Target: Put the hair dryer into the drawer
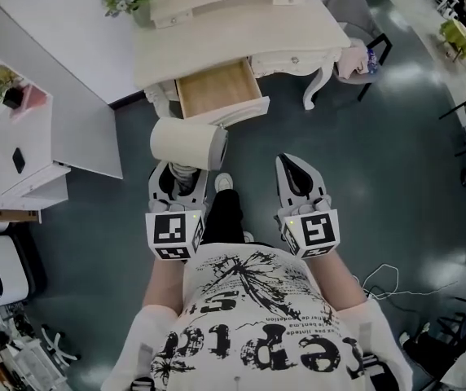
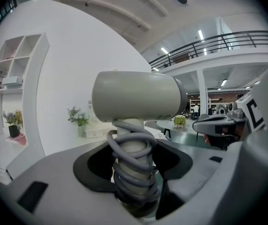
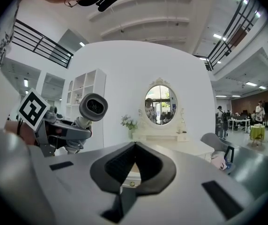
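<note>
Head view: the left tongs (image 1: 181, 177) hold the hair dryer (image 1: 186, 142) at 6 o'clock of the open drawer (image 1: 217, 90) in the cream surface (image 1: 298, 35). The right tongs (image 1: 296, 173) hover at 3 o'clock of them. Left gripper view: these tongs are clamped on the dryer's handle, which is wound with cord (image 2: 133, 158). Right gripper view: these tongs are together, with nothing between them.

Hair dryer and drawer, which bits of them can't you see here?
- Hair dryer handle's bottom end: left gripper view, covered by its wound cord and the left gripper clamped on it.
- Drawer back part: head view, tucked under the dressing table top.
- Cord's plug: shown in no view.
</note>
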Tool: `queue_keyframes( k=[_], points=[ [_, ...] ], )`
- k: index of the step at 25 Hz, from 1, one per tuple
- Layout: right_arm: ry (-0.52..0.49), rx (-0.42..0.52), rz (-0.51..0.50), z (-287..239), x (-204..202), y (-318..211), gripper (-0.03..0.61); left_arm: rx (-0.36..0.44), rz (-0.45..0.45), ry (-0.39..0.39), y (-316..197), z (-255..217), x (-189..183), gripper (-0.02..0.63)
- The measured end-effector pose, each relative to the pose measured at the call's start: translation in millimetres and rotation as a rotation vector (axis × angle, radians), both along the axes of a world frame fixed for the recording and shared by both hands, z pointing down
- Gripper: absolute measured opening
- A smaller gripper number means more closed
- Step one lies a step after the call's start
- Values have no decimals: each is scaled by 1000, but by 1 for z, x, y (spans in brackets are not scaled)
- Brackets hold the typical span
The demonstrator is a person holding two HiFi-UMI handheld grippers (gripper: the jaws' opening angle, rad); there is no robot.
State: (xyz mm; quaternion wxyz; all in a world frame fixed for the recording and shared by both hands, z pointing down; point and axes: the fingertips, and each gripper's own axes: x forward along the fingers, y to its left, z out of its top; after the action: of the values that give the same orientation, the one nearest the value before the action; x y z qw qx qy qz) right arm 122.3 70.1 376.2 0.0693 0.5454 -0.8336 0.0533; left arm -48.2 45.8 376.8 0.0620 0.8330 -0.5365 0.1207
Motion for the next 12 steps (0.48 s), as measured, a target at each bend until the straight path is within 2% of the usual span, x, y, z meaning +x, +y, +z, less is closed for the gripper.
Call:
queue_keyframes(
  k=[12],
  points=[
    [59,-24,68,9,-3,-163,17,-7,60,35,-176,9,-3,252]
  ],
)
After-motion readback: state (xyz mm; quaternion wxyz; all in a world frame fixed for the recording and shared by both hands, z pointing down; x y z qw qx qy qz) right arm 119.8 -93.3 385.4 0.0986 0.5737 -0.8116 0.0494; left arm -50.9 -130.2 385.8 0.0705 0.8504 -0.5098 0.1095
